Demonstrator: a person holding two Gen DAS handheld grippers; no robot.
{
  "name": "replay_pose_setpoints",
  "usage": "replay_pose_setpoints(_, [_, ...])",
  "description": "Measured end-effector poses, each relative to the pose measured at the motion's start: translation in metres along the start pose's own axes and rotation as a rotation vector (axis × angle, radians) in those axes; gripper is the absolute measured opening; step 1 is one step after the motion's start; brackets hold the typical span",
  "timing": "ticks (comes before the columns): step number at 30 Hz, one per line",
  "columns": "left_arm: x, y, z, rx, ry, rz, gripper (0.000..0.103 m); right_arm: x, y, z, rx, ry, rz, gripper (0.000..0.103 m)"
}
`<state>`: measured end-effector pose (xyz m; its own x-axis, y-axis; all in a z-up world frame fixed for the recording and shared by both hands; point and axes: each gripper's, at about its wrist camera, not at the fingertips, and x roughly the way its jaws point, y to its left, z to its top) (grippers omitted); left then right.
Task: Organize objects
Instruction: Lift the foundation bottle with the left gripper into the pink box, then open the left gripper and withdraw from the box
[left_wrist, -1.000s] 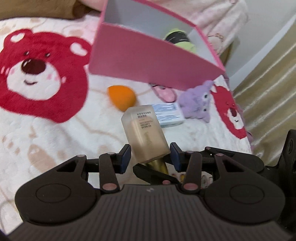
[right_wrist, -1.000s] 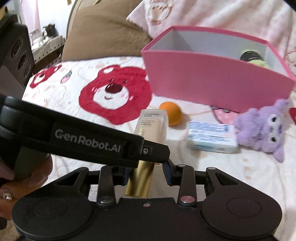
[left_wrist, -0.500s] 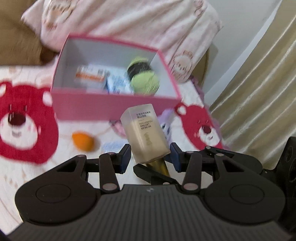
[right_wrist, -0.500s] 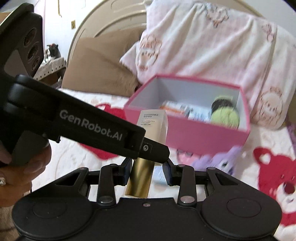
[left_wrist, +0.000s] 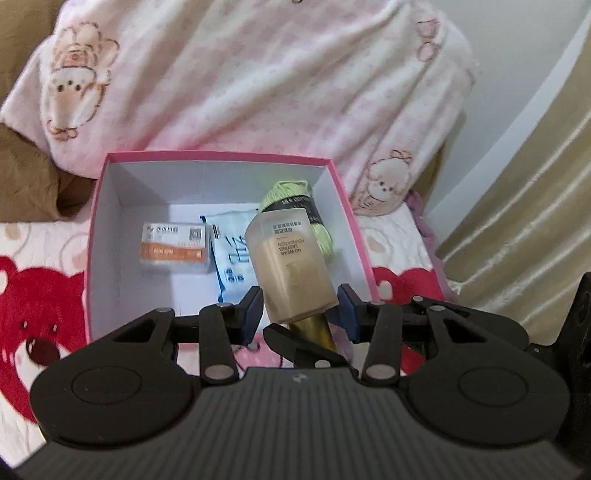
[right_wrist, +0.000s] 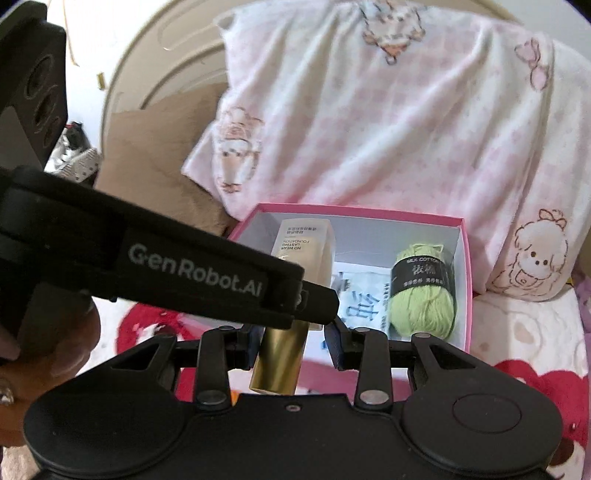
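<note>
While it hangs over the near side of the pink box (left_wrist: 218, 155), the foundation bottle (left_wrist: 291, 266), printed "NO WEAR LASTING FOUNDATION", is clamped by the fingers of the left gripper (left_wrist: 299, 310), marked "GenRobot.AI". The right gripper (right_wrist: 293, 339) has its fingers around the gold cap; whether they grip cannot be told. Inside the box lie green "MILK COTTON" yarn (right_wrist: 424, 306), a white packet (left_wrist: 229, 254) and an orange-banded carton (left_wrist: 175, 247).

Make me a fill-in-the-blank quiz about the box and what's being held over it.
1. The left gripper grips a foundation bottle with a ___ cap.
2. The ball of yarn inside the pink box is ___.
3. The small carton in the box bears an ___ stripe.

Missing words: gold; green; orange.
</note>
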<state>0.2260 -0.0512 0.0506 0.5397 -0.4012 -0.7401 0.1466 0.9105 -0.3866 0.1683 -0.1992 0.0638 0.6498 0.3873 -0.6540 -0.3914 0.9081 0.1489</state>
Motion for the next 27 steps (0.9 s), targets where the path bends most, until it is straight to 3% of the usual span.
replay_pose_setpoints(7, [0.074,0.023,0.035,-0.047,0.059,0.001,0.041,0.067,-0.042,0.019,0.112,0.08,-0.033,0.041])
replay_pose_setpoints(14, [0.131,0.049,0.047,-0.091,0.121,0.028,0.041,0.129,-0.072,0.021,0.211,0.178,-0.022,0.041])
replay_pose_setpoints(23, [0.157,0.056,0.051,-0.1,0.132,0.041,0.038,0.165,-0.069,0.021,0.11,0.251,-0.085,0.04])
replay_pose_setpoints(27, [0.159,0.057,0.048,-0.115,0.127,0.038,0.038,0.161,-0.08,0.021,0.17,0.254,-0.048,0.042])
